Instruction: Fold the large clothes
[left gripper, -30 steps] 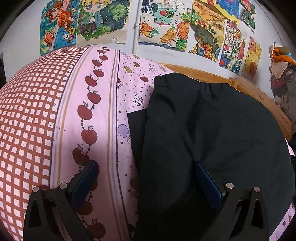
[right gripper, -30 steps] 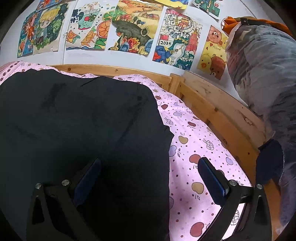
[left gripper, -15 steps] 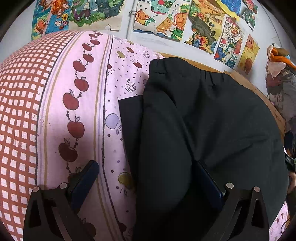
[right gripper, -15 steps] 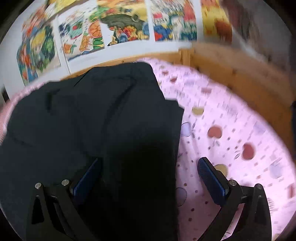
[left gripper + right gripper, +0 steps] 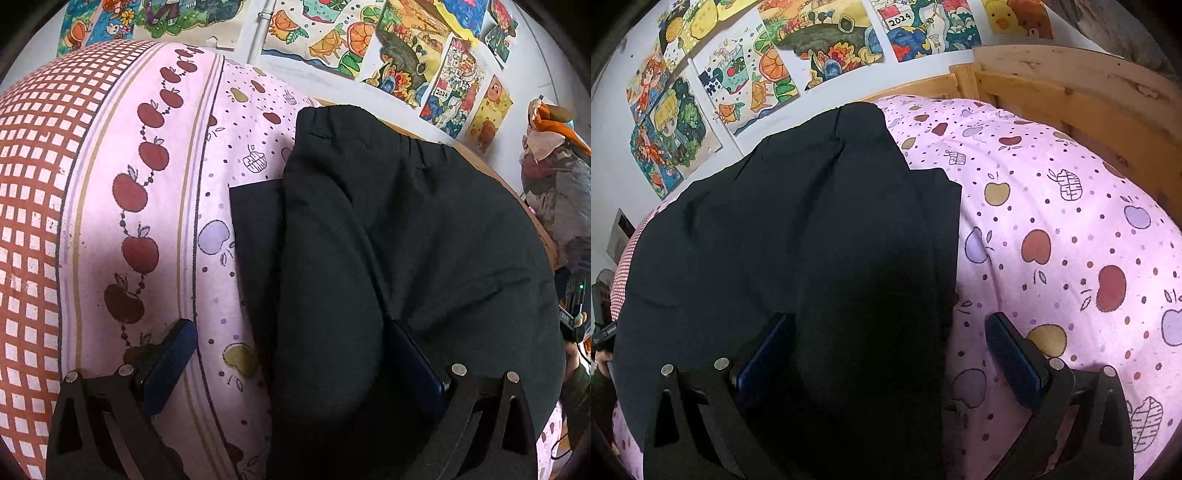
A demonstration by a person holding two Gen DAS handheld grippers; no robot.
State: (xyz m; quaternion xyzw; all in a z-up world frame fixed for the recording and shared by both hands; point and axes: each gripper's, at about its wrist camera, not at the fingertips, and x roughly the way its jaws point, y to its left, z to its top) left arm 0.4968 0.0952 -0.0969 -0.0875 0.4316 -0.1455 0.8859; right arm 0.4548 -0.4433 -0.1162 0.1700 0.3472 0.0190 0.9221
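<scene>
Right wrist | poster (image 5: 910,27) reads "2024" | black trousers (image 5: 812,240) on bedsheet (image 5: 1052,229)

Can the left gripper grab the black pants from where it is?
Probably yes. The left gripper has its jaws wide open, and a raised fold of the black pants already sits between them on the pink bedsheet. Nothing blocks it; closing should catch cloth.

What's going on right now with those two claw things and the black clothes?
Left gripper open, right gripper open, each straddling a raised fold. Black garment partly folded on pink bedsheet. Nothing in the way.
</scene>
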